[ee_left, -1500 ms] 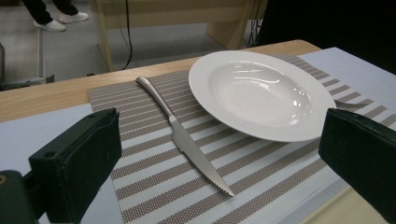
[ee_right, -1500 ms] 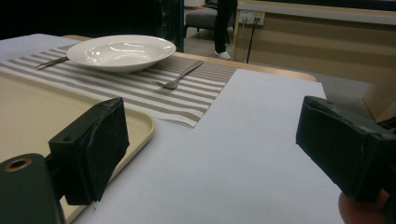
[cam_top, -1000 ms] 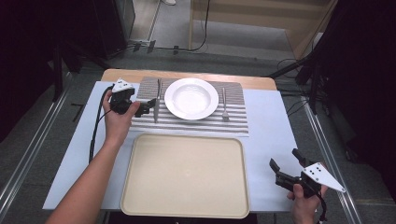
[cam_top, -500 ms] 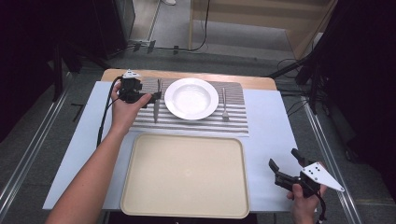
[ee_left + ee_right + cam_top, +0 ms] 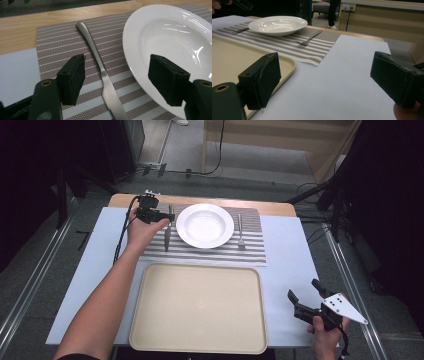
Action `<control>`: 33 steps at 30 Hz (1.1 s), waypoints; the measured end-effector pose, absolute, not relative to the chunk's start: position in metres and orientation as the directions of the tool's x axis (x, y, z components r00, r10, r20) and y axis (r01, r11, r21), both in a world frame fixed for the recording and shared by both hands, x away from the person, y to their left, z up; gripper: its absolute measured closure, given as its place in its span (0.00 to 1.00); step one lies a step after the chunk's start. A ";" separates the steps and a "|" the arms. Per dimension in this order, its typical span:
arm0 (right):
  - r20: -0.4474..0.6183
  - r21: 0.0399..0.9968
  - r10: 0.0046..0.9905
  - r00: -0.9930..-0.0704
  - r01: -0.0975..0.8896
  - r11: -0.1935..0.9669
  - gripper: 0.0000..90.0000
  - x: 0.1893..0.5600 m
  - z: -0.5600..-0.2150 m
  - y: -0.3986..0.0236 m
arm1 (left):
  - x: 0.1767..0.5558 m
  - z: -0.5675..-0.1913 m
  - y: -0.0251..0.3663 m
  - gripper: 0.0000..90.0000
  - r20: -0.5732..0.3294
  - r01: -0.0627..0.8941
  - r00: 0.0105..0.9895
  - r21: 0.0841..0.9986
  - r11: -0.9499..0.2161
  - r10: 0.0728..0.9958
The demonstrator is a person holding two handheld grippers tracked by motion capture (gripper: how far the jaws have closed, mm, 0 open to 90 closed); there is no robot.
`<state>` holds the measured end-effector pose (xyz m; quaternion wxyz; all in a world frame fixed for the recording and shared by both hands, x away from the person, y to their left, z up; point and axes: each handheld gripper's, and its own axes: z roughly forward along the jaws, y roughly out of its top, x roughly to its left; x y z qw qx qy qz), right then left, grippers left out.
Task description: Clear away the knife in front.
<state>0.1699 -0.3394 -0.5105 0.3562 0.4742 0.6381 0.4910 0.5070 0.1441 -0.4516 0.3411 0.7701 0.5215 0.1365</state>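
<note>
1. The left hand-held gripper (image 5: 169, 218) hovered over the knife (image 5: 103, 75) near the far left corner of the bench (image 5: 295, 255), its jaws having just been closing. They stood partly open with the knife's handle between them, and neither pad touched the metal.

2. The knife lay lengthwise on the striped placemat (image 5: 250, 247), just beside the left rim of the white plate (image 5: 204, 225), handle toward the far edge.

3. The step in hand appeared to be the grasp of the knife. The next move would call for lowering the jaws around the handle and closing them squarely on the thin steel without nudging the plate, whose rim sat close to one pad in the left gripper view.

4. The right hand-held gripper (image 5: 306, 303) waited at the near right corner of the bench, jaws wide apart and holding nothing, just beside the right edge of the tray (image 5: 150, 320).

5. The cream tray lay bare along the near edge, likely the destination for the tableware.

6. Counted on the bench: one knife, one plate, one fork (image 5: 240, 232) lying to the right of the plate, one placemat, one tray and two hand-held grippers.
</note>
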 end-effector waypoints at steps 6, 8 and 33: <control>0.016 0.963 0.955 -0.297 0.260 0.064 0.11 0.171 -0.511 -0.340 | 0.522 -0.460 0.140 0.55 -0.166 0.762 0.363 0.619 -0.190 0.917; 0.016 0.963 0.955 -0.297 0.261 0.065 0.11 0.171 -0.512 -0.340 | 0.526 -0.464 0.139 0.59 -0.174 0.772 0.373 0.603 -0.201 0.911; 0.027 0.959 0.955 -0.297 0.279 0.060 0.13 0.174 -0.516 -0.340 | 0.548 -0.491 0.119 0.84 -0.064 0.836 0.318 0.489 -0.248 0.946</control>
